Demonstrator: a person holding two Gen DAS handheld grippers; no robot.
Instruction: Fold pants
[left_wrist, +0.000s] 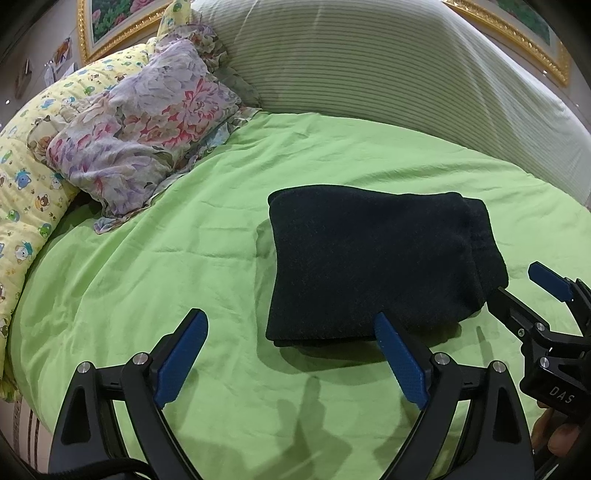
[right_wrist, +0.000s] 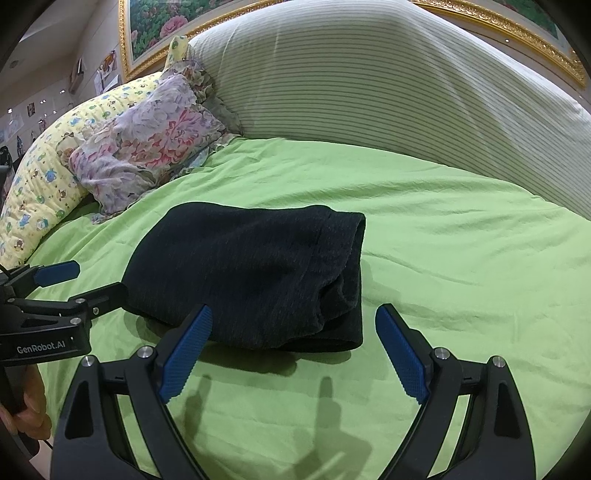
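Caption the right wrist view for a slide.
Folded dark pants lie on the green bedsheet; the open right tool hovers before them.

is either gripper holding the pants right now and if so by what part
Nothing is held. Left gripper and right gripper are both open, just short of the folded dark pants on the green sheet.

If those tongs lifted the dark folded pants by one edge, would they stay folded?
Probably not: the pants look like soft knit, with rounded, sagging folds, so they would likely droop and unfold. Pushed across the wrinkled green sheet, they would probably bunch rather than slide.
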